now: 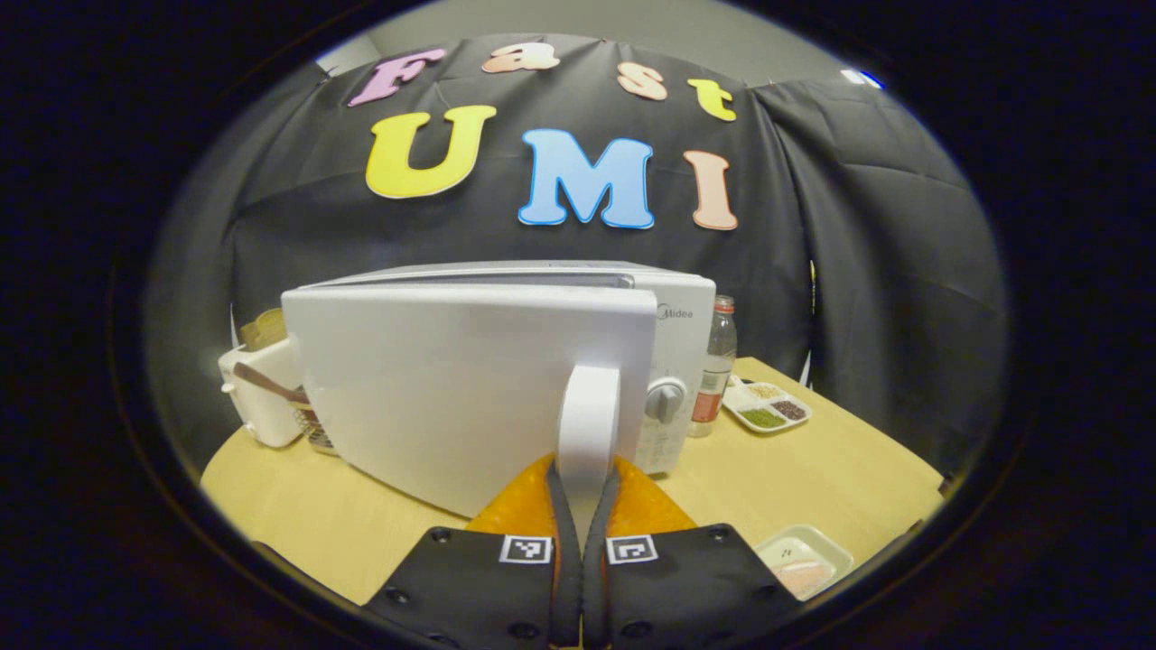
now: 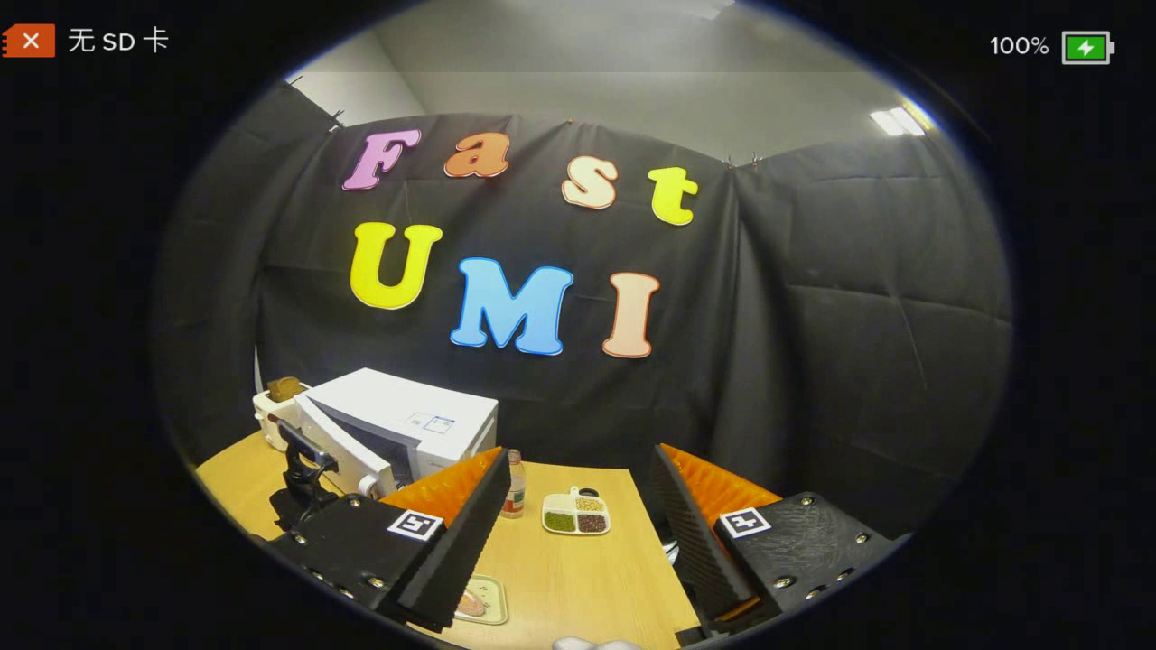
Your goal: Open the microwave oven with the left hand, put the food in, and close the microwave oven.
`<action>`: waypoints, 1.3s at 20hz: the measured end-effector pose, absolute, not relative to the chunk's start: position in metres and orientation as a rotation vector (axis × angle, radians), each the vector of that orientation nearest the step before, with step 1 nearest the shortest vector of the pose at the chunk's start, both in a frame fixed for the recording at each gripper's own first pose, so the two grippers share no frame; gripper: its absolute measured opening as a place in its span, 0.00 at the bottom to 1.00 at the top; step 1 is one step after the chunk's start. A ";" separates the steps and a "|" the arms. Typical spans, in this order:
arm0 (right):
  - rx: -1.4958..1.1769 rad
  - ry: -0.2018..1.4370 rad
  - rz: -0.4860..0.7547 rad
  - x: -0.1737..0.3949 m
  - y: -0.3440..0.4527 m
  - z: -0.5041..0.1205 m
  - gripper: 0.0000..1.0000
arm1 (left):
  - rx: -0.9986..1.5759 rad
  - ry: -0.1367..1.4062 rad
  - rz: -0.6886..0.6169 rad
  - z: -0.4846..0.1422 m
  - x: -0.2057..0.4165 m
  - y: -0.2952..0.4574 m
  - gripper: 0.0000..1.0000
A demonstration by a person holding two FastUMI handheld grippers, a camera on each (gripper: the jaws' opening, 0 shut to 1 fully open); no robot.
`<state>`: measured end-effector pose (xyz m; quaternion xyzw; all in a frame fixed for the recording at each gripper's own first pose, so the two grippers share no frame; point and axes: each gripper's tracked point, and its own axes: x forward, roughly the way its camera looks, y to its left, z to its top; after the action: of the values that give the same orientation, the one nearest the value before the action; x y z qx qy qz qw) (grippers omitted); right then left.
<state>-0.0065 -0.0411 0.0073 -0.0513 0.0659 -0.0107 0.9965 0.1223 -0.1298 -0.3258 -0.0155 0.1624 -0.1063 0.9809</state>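
Note:
The white microwave (image 1: 686,316) stands on the wooden table, its door (image 1: 433,388) swung partly out towards me. My left gripper (image 1: 582,478) is shut on the door's white vertical handle (image 1: 589,415), one finger on each side. In the right gripper view the microwave (image 2: 397,415) is at the far left with the left gripper (image 2: 302,469) at its door. My right gripper (image 2: 578,460) hangs open above the table with nothing between its fingers. A small plate of food (image 2: 479,600) lies under its left finger, and shows as a plate (image 1: 804,561) at the lower right.
A bottle (image 1: 718,366) stands just right of the microwave, beside a divided dish (image 1: 768,406) of grains. A white appliance (image 1: 257,397) sits to the microwave's left. The same bottle (image 2: 515,483) and dish (image 2: 576,513) lie ahead of the right gripper.

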 end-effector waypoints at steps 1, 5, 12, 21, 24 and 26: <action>-0.095 0.134 -0.004 -0.008 -0.036 0.006 0.96 | -0.012 0.326 -0.203 -0.325 0.110 -0.120 0.08; -0.079 0.128 0.039 -0.013 -0.024 0.003 0.96 | 0.016 0.348 -0.126 -0.325 0.072 -0.078 0.37; -0.060 0.120 0.082 -0.017 -0.004 0.004 0.96 | 0.106 0.332 -0.046 -0.311 0.039 -0.026 0.99; -0.023 0.142 0.185 -0.007 0.047 -0.009 0.96 | 0.136 0.356 0.074 -0.309 -0.020 0.062 1.00; -0.030 0.146 0.226 -0.008 0.068 -0.014 0.96 | 0.130 0.353 0.128 -0.305 -0.036 0.098 1.00; -0.026 0.155 0.253 -0.008 0.080 -0.019 0.96 | 0.102 0.365 0.171 -0.306 -0.046 0.126 0.95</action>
<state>-0.0083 0.0799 -0.0187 -0.0129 0.0772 0.1258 0.9890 -0.0463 0.1259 -0.3057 0.0504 0.1814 0.0851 0.9784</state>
